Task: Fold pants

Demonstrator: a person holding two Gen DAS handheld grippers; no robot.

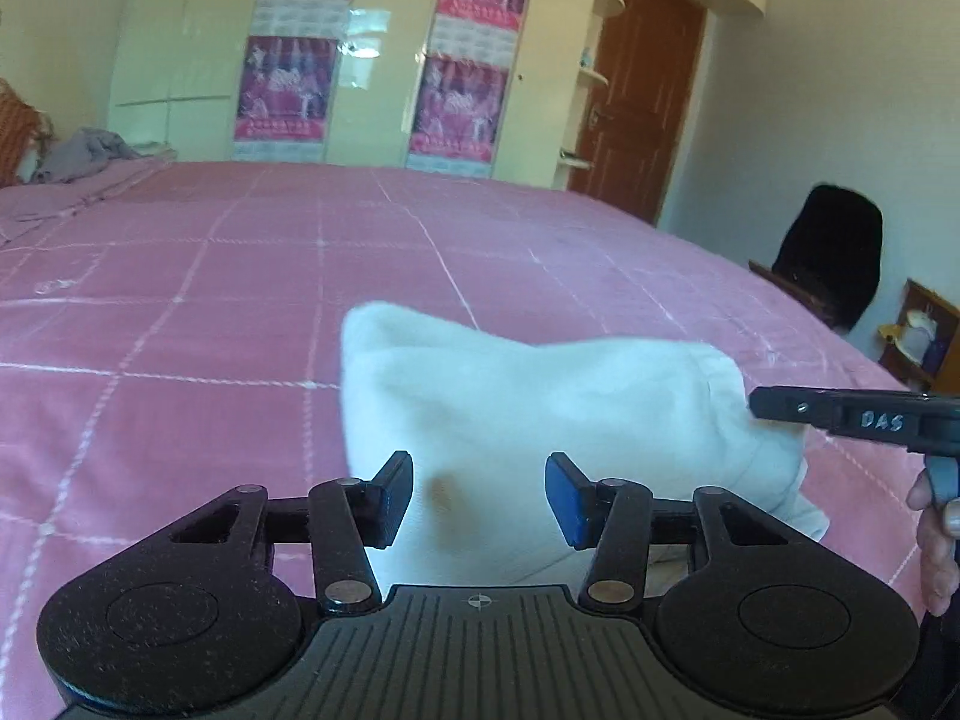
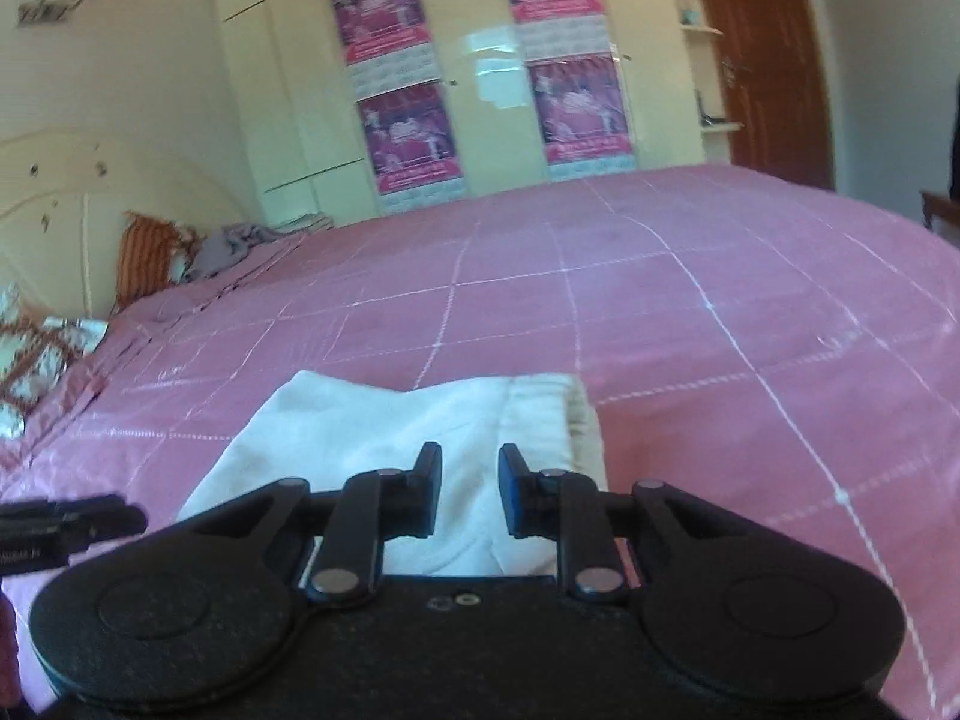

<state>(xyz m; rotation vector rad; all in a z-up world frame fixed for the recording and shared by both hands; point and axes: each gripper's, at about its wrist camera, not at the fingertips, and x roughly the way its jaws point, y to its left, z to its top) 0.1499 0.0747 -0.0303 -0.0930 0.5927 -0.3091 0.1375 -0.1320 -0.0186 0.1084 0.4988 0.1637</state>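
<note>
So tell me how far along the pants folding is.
Mostly done: the white pants lie as a compact folded bundle on the pink bedspread. Nothing is in hand; the left gripper and the right gripper are both open. Perhaps a final tidy remains.

both wrist cams low, facing wardrobe [image 1: 372, 60]
</note>
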